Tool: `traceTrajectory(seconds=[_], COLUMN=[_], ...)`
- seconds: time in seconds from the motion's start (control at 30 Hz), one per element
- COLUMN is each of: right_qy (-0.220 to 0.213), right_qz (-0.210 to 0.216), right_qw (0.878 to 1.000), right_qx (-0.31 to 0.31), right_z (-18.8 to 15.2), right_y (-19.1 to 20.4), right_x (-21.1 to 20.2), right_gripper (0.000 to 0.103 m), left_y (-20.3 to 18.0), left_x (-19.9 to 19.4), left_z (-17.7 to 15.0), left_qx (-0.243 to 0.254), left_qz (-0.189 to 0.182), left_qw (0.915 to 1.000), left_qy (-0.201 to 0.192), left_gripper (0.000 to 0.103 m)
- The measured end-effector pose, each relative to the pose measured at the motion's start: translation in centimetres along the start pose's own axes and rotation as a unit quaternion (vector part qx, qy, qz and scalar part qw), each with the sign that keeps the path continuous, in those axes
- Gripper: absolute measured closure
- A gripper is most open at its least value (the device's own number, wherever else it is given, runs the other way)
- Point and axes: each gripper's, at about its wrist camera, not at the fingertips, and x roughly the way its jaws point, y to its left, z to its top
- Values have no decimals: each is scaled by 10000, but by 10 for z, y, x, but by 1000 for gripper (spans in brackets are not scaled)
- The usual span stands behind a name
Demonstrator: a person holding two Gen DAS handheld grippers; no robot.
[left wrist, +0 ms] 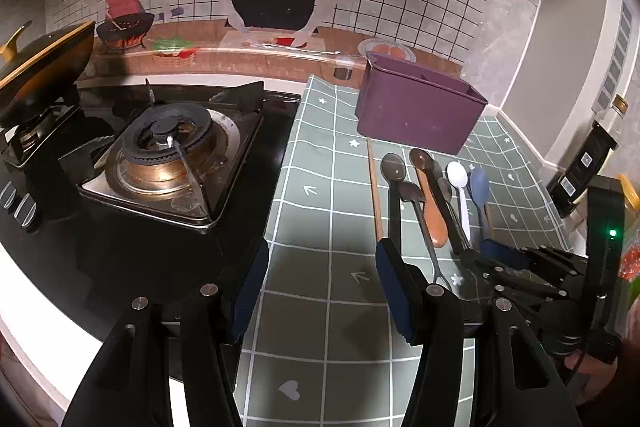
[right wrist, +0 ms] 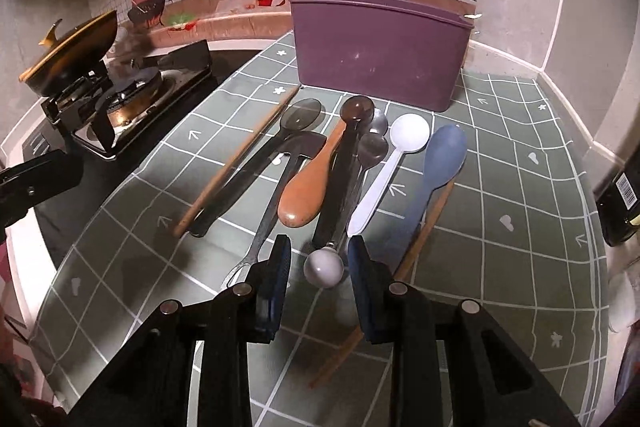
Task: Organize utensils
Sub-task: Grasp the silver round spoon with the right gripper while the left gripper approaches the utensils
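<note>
A purple utensil holder (right wrist: 380,55) stands at the back of the green checked mat (right wrist: 520,227). In front of it lie several utensils in a row: a wooden chopstick (right wrist: 236,163), a dark clear spoon (right wrist: 300,119), a brown wooden spoon (right wrist: 308,187), a white spoon (right wrist: 408,135) and a blue spoon (right wrist: 444,155). My right gripper (right wrist: 320,277) straddles the white ball end (right wrist: 323,267) of a metal spoon, with small gaps at both pads. My left gripper (left wrist: 322,287) hangs open over bare mat, left of the row. The holder (left wrist: 420,107) and the right gripper (left wrist: 480,253) also show there.
A gas stove (left wrist: 168,155) sits left of the mat, with a gold-lidded black pot (left wrist: 44,63) on its far burner. A dark bottle (right wrist: 620,203) stands at the right edge. The painted wall runs close behind the holder. A second chopstick (right wrist: 424,235) lies under the blue spoon.
</note>
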Motion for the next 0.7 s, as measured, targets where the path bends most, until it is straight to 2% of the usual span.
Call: traceTrajectory(seconds=[0.3, 0.7], right_qy=[52, -748], right_qz=[-84, -372], right_qw=[9999, 9962], right_qx=[27, 235], right_z=[-1, 11], right_y=[-1, -32], right_x=[4, -40], right_gripper=[82, 83], left_y=[-13, -33], left_x=[9, 38], left_z=[4, 24], left_qx=[191, 236], left_qz=[-222, -768], left_qw=[9995, 9966], left_qy=[82, 175], left_gripper=[46, 48])
